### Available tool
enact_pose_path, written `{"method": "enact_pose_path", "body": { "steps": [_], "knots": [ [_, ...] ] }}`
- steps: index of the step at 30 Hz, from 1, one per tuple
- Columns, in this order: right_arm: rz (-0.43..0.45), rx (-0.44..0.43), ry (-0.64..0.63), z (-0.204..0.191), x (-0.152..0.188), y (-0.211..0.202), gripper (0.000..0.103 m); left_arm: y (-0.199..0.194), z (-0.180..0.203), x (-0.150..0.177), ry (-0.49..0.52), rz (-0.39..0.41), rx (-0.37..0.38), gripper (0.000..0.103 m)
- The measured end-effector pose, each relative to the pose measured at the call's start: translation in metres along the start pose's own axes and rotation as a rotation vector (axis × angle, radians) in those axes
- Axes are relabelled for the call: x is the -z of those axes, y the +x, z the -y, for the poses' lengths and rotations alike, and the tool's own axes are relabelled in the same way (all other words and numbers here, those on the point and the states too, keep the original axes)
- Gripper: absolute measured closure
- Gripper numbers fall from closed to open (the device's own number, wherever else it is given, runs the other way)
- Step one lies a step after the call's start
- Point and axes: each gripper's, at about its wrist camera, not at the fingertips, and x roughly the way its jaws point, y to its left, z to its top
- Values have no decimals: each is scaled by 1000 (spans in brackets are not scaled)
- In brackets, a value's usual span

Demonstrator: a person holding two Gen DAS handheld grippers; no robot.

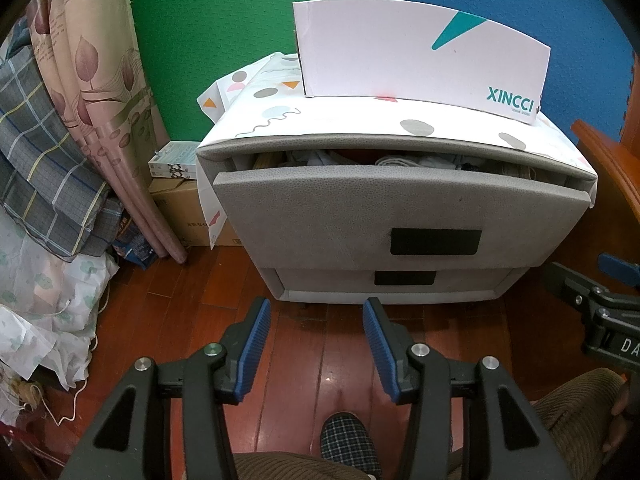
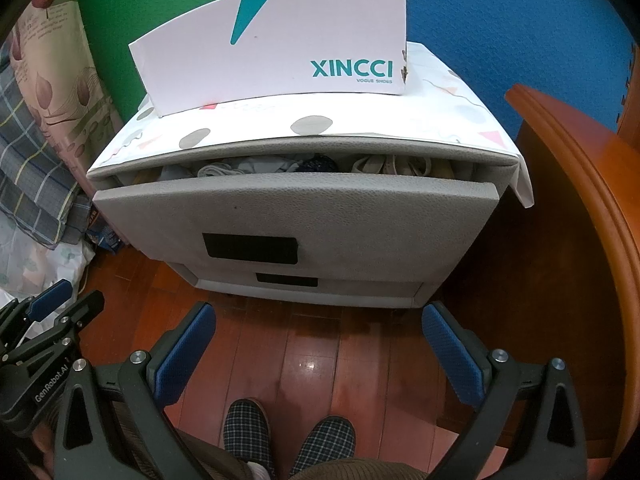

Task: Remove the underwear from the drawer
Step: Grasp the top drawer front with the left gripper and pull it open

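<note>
"XINCCI VOGUE SHOES" is read on the white box (image 2: 276,56) atop the grey cabinet (image 2: 304,216); underwear (image 2: 256,168) is seen inside the part-open top drawer (image 1: 400,208); left gripper (image 1: 316,344) and right gripper (image 2: 320,354) are held open, empty, above the wooden floor (image 2: 312,364)

Both grippers: black plastic frames w/ triangular cut-outs, silver bolts, ribbed blue pads; left gripper (image 1: 316,344), right gripper (image 2: 318,352). White "GenRobot.AI" lettering on the left one's body. Person wears brown corduroy trousers (image 2: 332,470), dark plaid slippers (image 2: 246,428)
</note>
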Motion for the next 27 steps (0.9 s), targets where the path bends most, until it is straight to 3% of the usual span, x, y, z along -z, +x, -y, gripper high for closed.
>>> {"method": "enact_pose_path", "body": {
  "steps": [8, 11, 20, 27],
  "knots": [
    [-7, -3, 7, 3, 0, 0, 1, -1, -7, -2, -23, -12, 44, 54],
    [-3, -4, 14, 7, 0, -1, 1, -1, -14, -5, -50, -24, 96, 54],
    [-2, -20, 39, 13, 1, -1, 1, 7, -65, -29, -307, -58, 295, 54],
    [3, -41, 78, 24, 0, -1, 1, 40, -114, -56, -571, -98, 424, 50]
  ]
}}
